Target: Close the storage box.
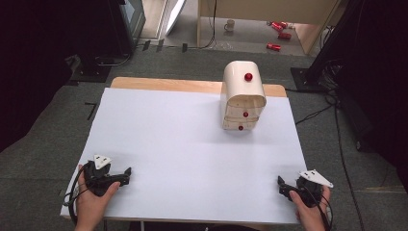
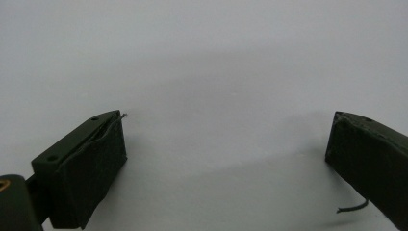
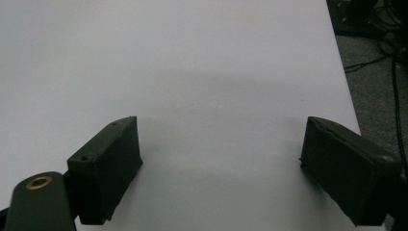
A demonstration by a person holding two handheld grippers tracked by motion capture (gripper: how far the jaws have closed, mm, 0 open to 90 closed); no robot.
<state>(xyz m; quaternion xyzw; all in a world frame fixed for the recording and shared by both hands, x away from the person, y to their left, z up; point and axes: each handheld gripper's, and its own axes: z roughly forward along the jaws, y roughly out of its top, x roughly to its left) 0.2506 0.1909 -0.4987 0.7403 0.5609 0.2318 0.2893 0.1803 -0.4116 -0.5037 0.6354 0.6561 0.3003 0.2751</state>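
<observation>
A cream, round-topped little drawer cabinet (image 1: 243,96) with red knobs stands at the far right of the white table (image 1: 192,144). My left gripper (image 1: 127,174) lies near the front left corner, held by a hand, jaws pointing right. In its own view the left gripper (image 2: 226,144) stands open over bare white surface. My right gripper (image 1: 280,185) rests near the front right corner in the other hand. Seen from its own camera, the right gripper (image 3: 221,154) is open too, with nothing between its pads.
The table's right edge (image 3: 344,72) runs close beside the right gripper, with grey carpet and cables (image 3: 389,57) beyond. On the floor behind the table lie red cans (image 1: 279,33) and a mug (image 1: 230,25). Dark equipment stands at both sides.
</observation>
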